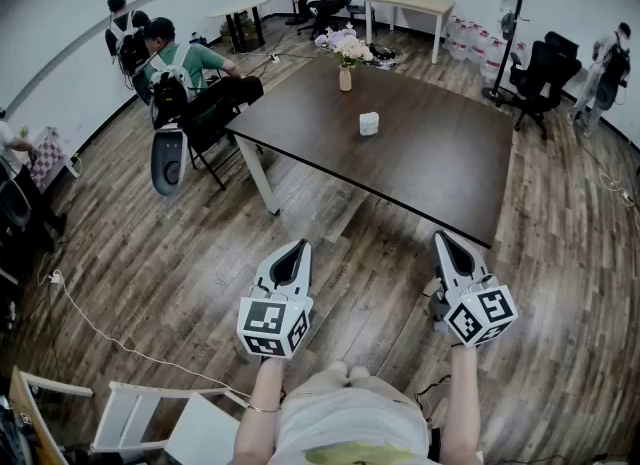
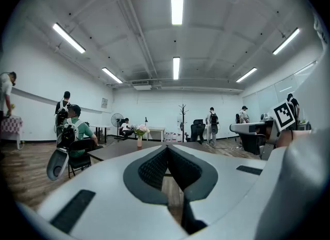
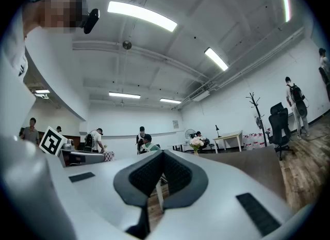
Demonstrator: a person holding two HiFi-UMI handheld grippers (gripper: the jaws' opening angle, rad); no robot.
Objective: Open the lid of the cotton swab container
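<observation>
The cotton swab container [image 1: 369, 123] is the small white box standing upright near the middle of the dark counter [image 1: 440, 163]. A vase of flowers [image 1: 346, 61] stands behind it toward the far edge. From this range its lid cannot be made out, so whether it is shut is not visible; I judge it untouched.

Both grippers are well short of it, held out over the wooden floor [image 1: 180, 253] on the near side of the counter. The left gripper [image 1: 294, 246] and the right gripper [image 1: 444, 238] both point roughly level toward the counter, with the container ahead and between their two lines. In each gripper view the jaws are pressed together at the tips with nothing between them.

The step in hand looks like the approach, with no grasp begun. The next move calls for walking up to the counter and spreading the jaws. One gripper would then likely steady the body while the other works the lid.
</observation>
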